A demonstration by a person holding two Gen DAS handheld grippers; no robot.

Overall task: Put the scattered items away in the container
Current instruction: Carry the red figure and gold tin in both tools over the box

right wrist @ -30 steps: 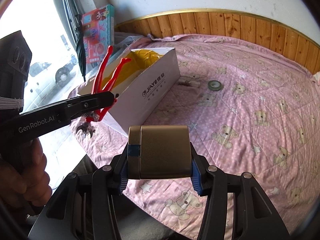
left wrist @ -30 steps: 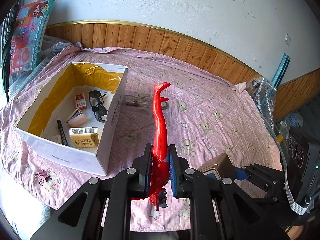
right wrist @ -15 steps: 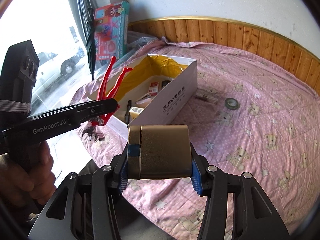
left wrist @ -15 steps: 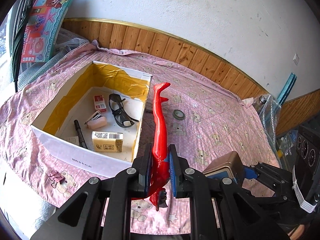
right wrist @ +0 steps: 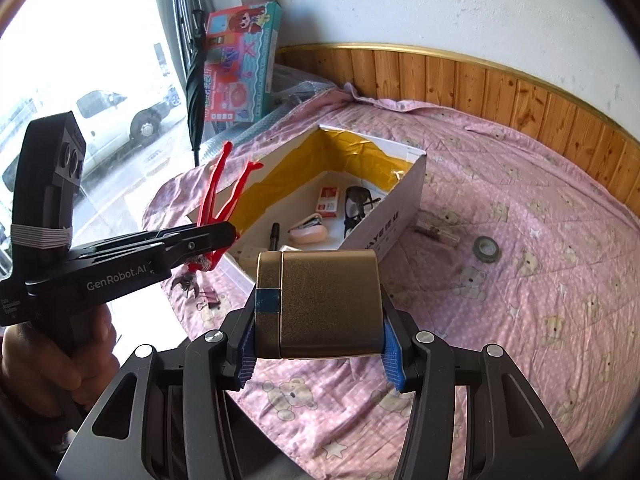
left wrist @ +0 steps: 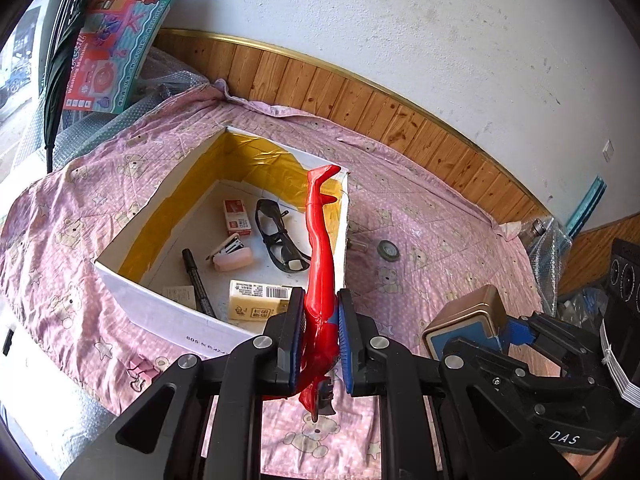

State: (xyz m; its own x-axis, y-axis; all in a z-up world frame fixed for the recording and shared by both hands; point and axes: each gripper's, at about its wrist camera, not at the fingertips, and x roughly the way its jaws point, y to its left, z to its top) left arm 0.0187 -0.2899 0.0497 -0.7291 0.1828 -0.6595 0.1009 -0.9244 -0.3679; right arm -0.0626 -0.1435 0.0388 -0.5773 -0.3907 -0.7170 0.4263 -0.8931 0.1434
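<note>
While clamped: L gripper (red figure).

Both wrist views above box

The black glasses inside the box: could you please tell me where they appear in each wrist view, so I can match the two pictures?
Left wrist view: the black glasses lie near the picture's centre, on the box floor just left of the red figure.
Right wrist view: the glasses sit slightly above centre, against the box's right-hand wall.
Shared landmark: the white box with yellow lining.
</note>
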